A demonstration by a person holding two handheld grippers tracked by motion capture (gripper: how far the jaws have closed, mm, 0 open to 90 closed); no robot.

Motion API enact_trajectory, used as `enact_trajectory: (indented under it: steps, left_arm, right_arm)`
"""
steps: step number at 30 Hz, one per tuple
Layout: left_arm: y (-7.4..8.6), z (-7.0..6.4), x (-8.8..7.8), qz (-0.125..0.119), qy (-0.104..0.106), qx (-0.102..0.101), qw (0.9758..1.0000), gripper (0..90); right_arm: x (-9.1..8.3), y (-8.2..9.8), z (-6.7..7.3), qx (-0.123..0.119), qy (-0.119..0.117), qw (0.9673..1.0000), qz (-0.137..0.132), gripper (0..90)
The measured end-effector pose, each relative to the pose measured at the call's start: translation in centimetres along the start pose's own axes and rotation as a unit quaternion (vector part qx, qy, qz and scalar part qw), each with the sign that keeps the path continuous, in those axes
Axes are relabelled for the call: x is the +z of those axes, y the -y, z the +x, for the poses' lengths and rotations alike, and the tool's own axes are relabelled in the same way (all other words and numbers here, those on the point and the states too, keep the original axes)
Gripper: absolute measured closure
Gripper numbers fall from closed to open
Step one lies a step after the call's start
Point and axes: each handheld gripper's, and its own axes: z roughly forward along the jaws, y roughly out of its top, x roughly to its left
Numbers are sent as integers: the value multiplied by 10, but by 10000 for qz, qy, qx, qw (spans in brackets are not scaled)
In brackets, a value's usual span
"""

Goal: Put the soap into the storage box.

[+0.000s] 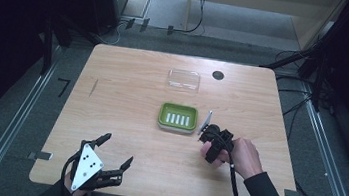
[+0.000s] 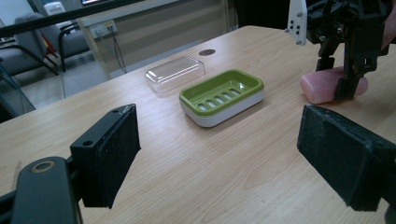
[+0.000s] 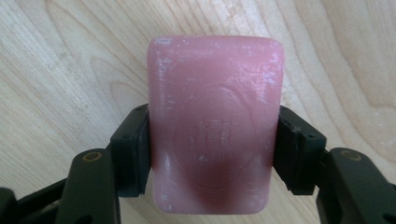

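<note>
A pink bar of soap [image 3: 215, 126] lies flat on the wooden table [image 1: 130, 72], and my right gripper [image 3: 212, 149] is shut on it, one pad pressed to each long side. From the left gripper view the same soap [image 2: 322, 86] sits under my right gripper [image 2: 343, 81], which points down at it. The green soap dish [image 1: 177, 117] with a slotted white insert stands just left of that hand. Its clear lid [image 1: 183, 80] lies farther back. My left gripper [image 1: 115, 153] rests open near the front left edge, nothing between its pads.
A round black grommet [image 1: 218, 75] sits in the table near the far edge. A chair [image 2: 28, 51] and a wall with cables stand beyond the table in the left gripper view. Bare wood lies between the two grippers.
</note>
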Motion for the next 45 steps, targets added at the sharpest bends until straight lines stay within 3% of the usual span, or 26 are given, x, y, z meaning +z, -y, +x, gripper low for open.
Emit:
enact_trajectory:
  steps: [8,31,45]
  left_arm:
    - [0,0,0,1,6,2,10000,137]
    - [0,0,0,9,15,7,10000,137]
    - [0,0,0,9,14,12,10000,137]
  right_arm:
    - [-6,-6,0,-60,17,9999,-110,387]
    - [-25,-18,-2,-557,118,9977,-378,388]
    - [-33,-23,-5,-687,163,9965,-457,388]
